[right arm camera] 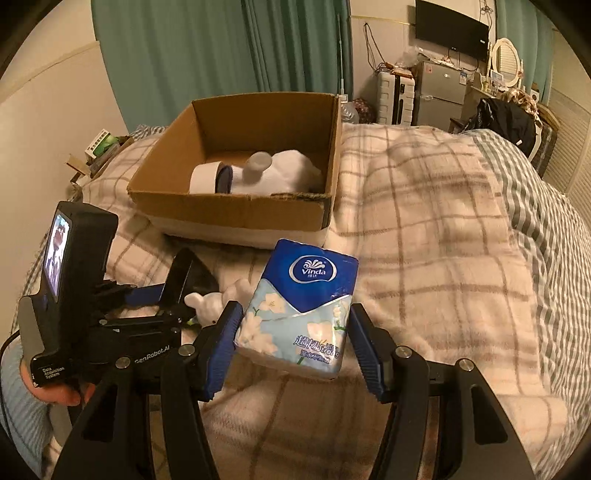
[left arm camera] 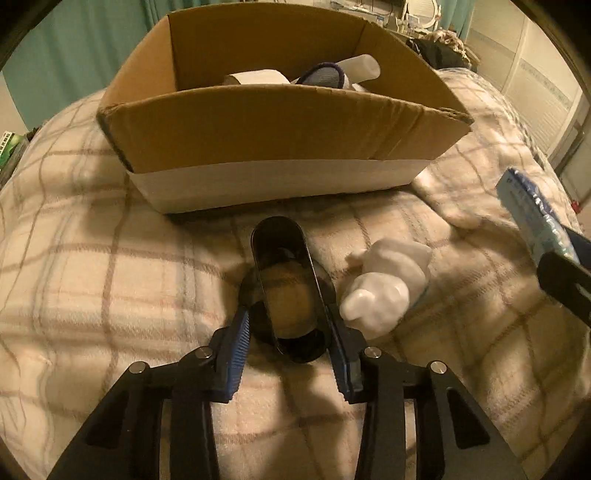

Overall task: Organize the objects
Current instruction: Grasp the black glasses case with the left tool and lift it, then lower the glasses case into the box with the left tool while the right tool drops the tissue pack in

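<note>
Lived-in home bedroom, cramped like a one-room flat. Evidence: bed (right arm camera: 424,206) under a plaid fleece blanket (right arm camera: 436,258) taking up most of the floor, teal curtains (right arm camera: 221,55) along the back wall, wall-mounted TV (right arm camera: 452,26), small silver fridge (right arm camera: 439,88) beside a white suitcase (right arm camera: 393,96), oval vanity mirror (right arm camera: 508,55) over a cluttered dresser. Dark clothing (right arm camera: 506,118) heaped at the far bed edge; warm, dim indoor lighting.

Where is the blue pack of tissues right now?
The tissue pack is held between the jaws of the right gripper, above the checked blanket, just in front of the cardboard box.
</note>
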### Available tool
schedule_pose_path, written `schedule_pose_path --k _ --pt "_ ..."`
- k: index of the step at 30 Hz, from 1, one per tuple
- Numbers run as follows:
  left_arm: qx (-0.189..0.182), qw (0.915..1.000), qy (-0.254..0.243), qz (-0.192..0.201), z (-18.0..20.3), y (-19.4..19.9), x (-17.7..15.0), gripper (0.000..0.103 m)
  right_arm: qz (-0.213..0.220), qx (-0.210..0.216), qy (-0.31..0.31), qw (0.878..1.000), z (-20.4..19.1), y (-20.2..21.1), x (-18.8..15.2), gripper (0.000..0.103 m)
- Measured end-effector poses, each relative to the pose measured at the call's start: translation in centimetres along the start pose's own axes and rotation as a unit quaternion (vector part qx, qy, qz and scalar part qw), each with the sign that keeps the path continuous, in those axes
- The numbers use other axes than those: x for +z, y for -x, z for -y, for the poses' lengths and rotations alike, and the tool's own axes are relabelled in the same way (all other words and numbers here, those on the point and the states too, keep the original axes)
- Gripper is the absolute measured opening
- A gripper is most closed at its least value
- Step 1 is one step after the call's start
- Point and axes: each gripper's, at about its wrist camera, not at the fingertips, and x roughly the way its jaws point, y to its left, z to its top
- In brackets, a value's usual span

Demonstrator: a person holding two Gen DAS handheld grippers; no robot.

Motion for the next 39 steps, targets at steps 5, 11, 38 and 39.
schedule_pose_path --k 5,11,38,39 --pt "-0.011 0.9995 0.010 0.027 -0.3 3.6 -1.8 0.028 0.011 -0.016 0.011 1.000 -1.3 1.8 -0.9 0.058" --pt "-0.031 0.9973 0.023 0.063 -1.5 8.3 -3.6 0.028 0.032 -0.033 0.035 0.998 -4.0 5.5 -1.6 0.058" --pt "-0.053 0.9807 0.015 0.188 -4.3 19.1 3.2 0.028 0.104 -0.026 0.113 0.988 -7.6 12.0 6.9 0.058" --pt "-0.046 0.9808 0.006 0.189 -4.2 18.9 4.1 0.028 0.106 -0.024 0.113 0.988 -7.3 11.8 7.8 0.058"
